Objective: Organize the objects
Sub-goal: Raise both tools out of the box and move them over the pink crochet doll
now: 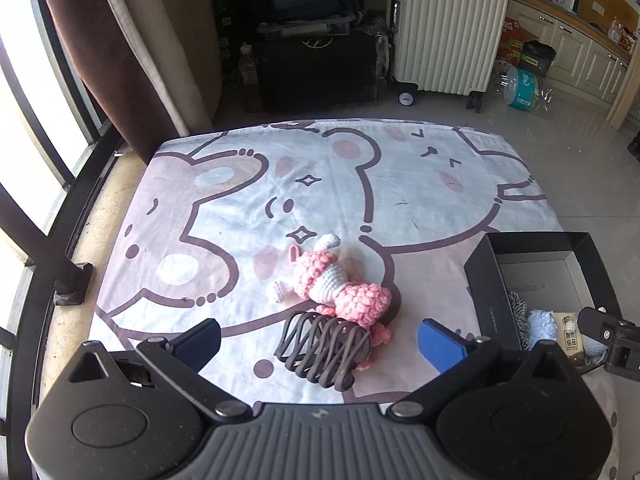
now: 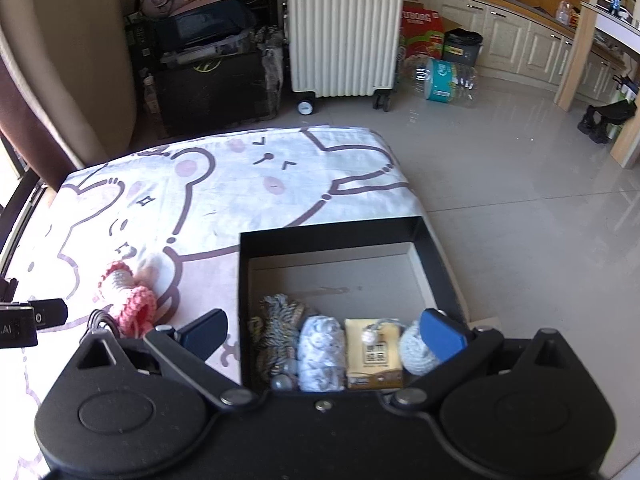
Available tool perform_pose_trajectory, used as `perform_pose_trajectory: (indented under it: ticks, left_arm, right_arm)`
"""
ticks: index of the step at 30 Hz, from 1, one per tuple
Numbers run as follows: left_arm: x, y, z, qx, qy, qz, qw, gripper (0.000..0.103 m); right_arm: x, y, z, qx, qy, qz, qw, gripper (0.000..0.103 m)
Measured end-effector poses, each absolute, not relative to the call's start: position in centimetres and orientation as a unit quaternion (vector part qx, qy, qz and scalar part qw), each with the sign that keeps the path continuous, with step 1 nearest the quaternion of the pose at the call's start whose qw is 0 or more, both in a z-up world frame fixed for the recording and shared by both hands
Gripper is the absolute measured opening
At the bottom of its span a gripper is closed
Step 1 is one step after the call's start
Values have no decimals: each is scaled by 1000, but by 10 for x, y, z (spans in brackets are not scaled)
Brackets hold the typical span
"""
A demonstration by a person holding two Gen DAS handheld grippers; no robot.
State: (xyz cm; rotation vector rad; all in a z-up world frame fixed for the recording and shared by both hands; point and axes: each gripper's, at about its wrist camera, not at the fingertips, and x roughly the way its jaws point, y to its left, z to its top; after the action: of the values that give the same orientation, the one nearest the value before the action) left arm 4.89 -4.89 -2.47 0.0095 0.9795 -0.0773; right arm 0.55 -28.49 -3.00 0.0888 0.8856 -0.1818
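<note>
Nearest to us, our left gripper (image 1: 320, 344) hangs with its jaws spread wide and nothing between them, poised over a dark brown hair claw (image 1: 322, 350) that lies on the cartoon bear blanket (image 1: 224, 208). Touching the far side of the claw lies a pink and white crocheted doll (image 1: 334, 280), stretched out on its side. Our right gripper (image 2: 322, 338) is likewise released and empty, held above the near end of a black open box (image 2: 328, 238) that sits at the blanket's right edge. Along the box's near wall we see a row: a striped yarn bundle (image 2: 276, 328), a pale blue knitted piece (image 2: 322, 350), a yellow packet (image 2: 372, 354) and a light knitted ball (image 2: 414, 350). Beyond the blanket, a cream ribbed suitcase (image 2: 344, 28) stands upright on the tiled floor.
</note>
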Motion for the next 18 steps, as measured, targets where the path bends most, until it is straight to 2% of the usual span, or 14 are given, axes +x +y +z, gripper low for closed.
perform_pose_trajectory:
  ticks: [18]
  left_arm:
    - [39,4,-26,-15,470,6,883,103]
  right_arm:
    - [20,-231,-30,33,429,-30,902,103]
